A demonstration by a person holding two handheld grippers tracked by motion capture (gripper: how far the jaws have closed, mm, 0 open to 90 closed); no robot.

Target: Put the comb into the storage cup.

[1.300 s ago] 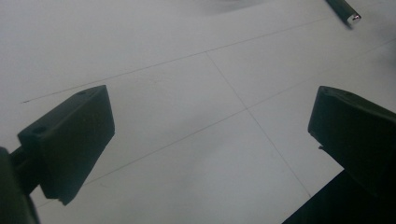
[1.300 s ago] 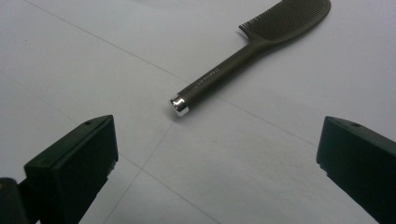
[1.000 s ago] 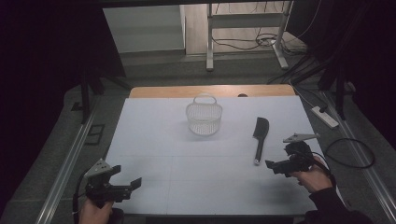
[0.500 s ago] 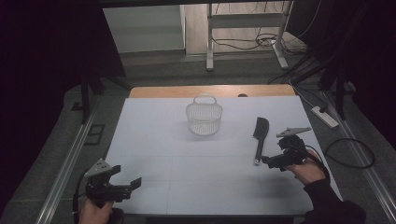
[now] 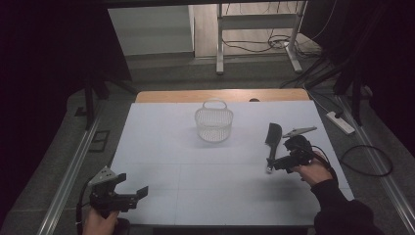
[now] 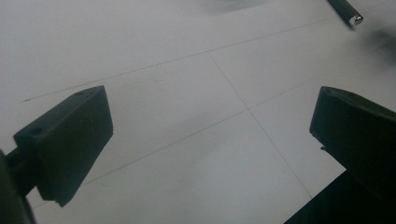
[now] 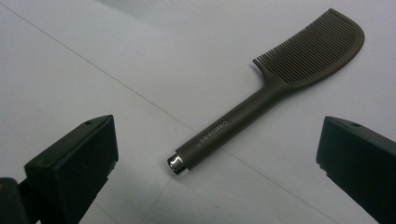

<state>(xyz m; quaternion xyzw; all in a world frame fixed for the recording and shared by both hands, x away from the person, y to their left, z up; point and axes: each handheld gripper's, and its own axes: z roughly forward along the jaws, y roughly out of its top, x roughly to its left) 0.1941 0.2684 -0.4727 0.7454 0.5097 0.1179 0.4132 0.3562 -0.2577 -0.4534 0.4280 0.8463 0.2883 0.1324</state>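
Observation:
A dark comb (image 5: 272, 144) (image 7: 261, 100) with a long handle and a chrome end cap lies flat on the white table (image 5: 195, 166), to the right of centre. My right gripper (image 5: 272, 165) (image 7: 217, 168) hovers open at the handle's near end, with the chrome tip between its spread jaws and apart from both. A white wire basket (image 5: 214, 122) with a hoop handle stands upright near the table's far middle. My left gripper (image 5: 138, 195) (image 6: 210, 140) is open over the front left corner, with bare table between its jaws. The comb's handle tip (image 6: 348, 10) appears at the top right of the left gripper view.
A strip of bare wood (image 5: 220, 95) runs along the table's far edge. Metal rails (image 5: 73, 166) flank the table on both sides. A power strip (image 5: 341, 122) and cables (image 5: 367, 161) lie on the floor to the right. A metal frame (image 5: 254, 34) stands beyond the table.
My right gripper has moved left and a little forward, closing in on the comb handle's near end. The left gripper has stayed in place.

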